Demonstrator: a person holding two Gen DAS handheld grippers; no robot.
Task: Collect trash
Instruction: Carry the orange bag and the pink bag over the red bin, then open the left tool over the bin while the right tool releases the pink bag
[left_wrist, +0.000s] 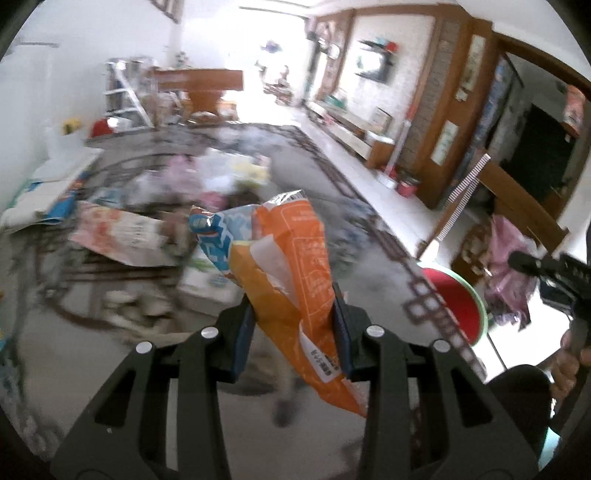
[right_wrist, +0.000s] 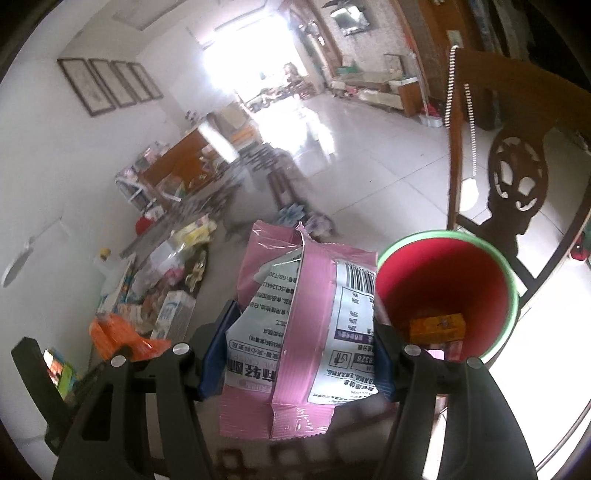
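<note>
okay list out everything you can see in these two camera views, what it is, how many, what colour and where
Orange wrapper: one, orange with blue, held in the left gripper.
Pink wrapper: one, pink with white label, held in the right gripper.
Bin: one, red inside with green rim, on the floor beside the pink wrapper.
Yellow box: one, inside the bin.
Litter pile: many pieces, mixed colours, blurred, on the table.
Table: one, grey patterned top.
Chair: one, dark carved wood, behind the bin.
Framed pictures: four, on the white wall.
Left gripper: black, shut on the orange wrapper.
Right gripper: black, shut on the pink wrapper.
</note>
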